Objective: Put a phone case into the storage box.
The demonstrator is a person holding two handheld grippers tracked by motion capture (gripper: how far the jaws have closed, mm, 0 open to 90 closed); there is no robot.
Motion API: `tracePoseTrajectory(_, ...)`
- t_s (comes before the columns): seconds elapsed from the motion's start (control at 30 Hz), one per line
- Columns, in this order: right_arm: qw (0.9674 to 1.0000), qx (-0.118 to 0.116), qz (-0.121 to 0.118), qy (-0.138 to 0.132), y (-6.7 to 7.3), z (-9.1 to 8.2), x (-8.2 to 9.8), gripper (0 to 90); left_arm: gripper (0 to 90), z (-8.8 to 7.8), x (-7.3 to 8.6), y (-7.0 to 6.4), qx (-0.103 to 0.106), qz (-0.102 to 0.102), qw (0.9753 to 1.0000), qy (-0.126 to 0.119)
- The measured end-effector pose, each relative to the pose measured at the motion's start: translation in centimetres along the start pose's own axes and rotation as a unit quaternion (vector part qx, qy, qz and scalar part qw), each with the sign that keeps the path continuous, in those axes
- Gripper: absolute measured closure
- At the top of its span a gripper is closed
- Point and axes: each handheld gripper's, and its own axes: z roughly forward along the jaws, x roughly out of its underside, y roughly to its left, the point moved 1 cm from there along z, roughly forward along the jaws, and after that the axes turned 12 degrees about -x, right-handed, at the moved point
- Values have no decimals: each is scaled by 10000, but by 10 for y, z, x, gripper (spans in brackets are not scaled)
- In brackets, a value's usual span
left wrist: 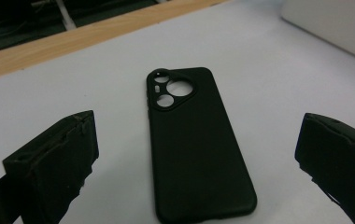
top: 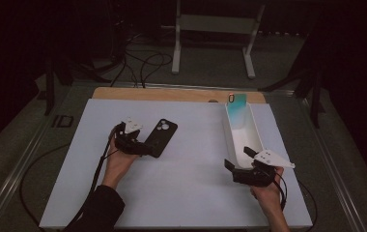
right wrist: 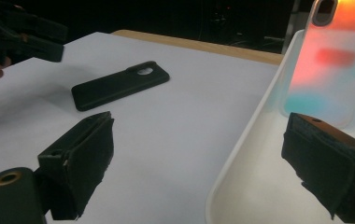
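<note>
Left gripper spread wide, black phone case lying flat on the white table between the jaws, nearer end level with the tips, touching neither. Right gripper likewise wide apart, straddling the near rim of the white tray; iridescent phone case leaning upright just beyond its right jaw

no readable text, labels or numbers anywhere

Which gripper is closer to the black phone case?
Left. The left gripper is right at the black case's near end, jaws open astride it. The right gripper is far off, at the white tray's near end.
</note>
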Motion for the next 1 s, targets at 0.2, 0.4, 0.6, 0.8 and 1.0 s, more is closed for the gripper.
tracePoseTrajectory(0.2, 10000, 2, -29, 7, 1, 0, 0, 93, 1, 16, -1, -5, -16, -10, 9999, 158)
tracePoseTrajectory(0.4, 10000, -5, -23, 3, 1, 0, 0, 93, 2, 32, 1, -9, 27, -16, 9990, 448)
tracePoseTrajectory(0.6, 10000, -4, -29, 4, 1, 0, 0, 93, 2, 45, 6, -12, 92, -72, 9973, 731)
tracePoseTrajectory(0.8, 10000, 6, -23, 0, 1, 0, 0, 94, 5, 53, 9, -15, 94, -69, 9952, 967)
tracePoseTrajectory(1.0, 10000, 20, -16, 1, 0, 1, 0, 93, 5, 60, 11, -20, 91, 1, 9920, 1262)
